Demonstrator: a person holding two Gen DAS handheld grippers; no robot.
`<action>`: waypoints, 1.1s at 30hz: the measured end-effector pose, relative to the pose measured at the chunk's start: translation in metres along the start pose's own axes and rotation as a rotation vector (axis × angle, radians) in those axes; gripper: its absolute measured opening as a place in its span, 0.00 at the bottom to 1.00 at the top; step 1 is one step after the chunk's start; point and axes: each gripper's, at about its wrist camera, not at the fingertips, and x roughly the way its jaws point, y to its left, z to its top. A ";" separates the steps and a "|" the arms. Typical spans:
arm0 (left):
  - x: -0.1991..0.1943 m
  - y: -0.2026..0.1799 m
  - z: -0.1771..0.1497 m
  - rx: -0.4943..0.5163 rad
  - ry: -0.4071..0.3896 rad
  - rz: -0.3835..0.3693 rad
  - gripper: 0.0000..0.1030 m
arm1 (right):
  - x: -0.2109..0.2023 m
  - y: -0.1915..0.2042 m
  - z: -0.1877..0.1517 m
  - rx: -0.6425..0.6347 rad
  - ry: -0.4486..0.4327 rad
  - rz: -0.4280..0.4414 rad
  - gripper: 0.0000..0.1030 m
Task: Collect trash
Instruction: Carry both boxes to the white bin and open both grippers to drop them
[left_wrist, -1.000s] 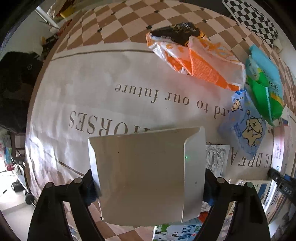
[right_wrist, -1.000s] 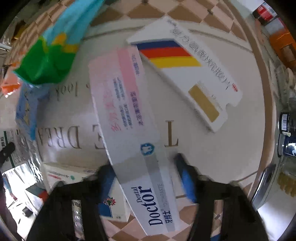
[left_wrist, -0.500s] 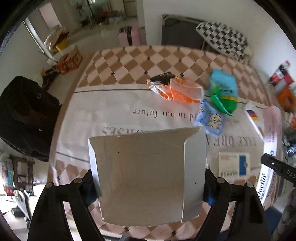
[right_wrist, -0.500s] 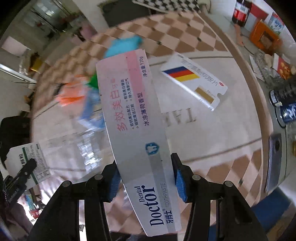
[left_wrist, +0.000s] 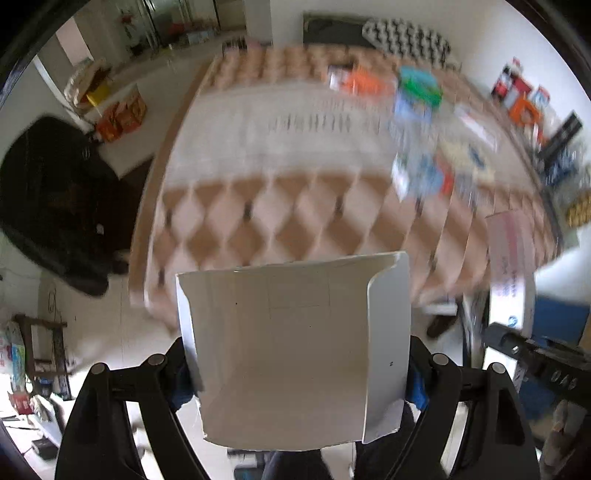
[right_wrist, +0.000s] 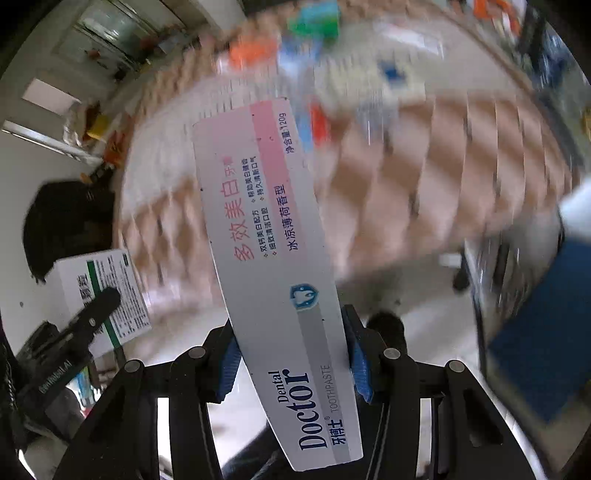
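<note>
My left gripper (left_wrist: 297, 373) is shut on a white cardboard box (left_wrist: 295, 350), held in the air off the table's near edge. The box also shows in the right wrist view (right_wrist: 99, 291), with green print. My right gripper (right_wrist: 291, 365) is shut on a long pink-and-white Dental Doctor toothpaste box (right_wrist: 273, 258), also seen in the left wrist view (left_wrist: 509, 258). Blurred on the table lie an orange wrapper (left_wrist: 362, 83), a green-and-blue bag (left_wrist: 419, 88) and other small packets (left_wrist: 424, 177).
The round table (left_wrist: 295, 221) has a checkered cloth with a white runner. A black chair (left_wrist: 55, 199) stands left of it. Cans and boxes (left_wrist: 524, 99) crowd the table's right side. A blue object (right_wrist: 543, 339) sits low on the right. Floor lies below.
Both grippers have pulled back and up from the table with their boxes. The table has shrunk away and is now motion-blurred; floor shows beneath both grippers.
</note>
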 end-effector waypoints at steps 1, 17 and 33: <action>0.009 0.003 -0.015 0.001 0.031 -0.002 0.82 | 0.011 -0.001 -0.014 0.002 0.024 -0.009 0.51; 0.266 -0.001 -0.142 -0.032 0.348 -0.044 0.82 | 0.286 -0.062 -0.111 0.034 0.355 -0.062 0.51; 0.448 0.030 -0.185 -0.178 0.569 -0.211 0.96 | 0.493 -0.057 -0.126 0.043 0.574 -0.007 0.52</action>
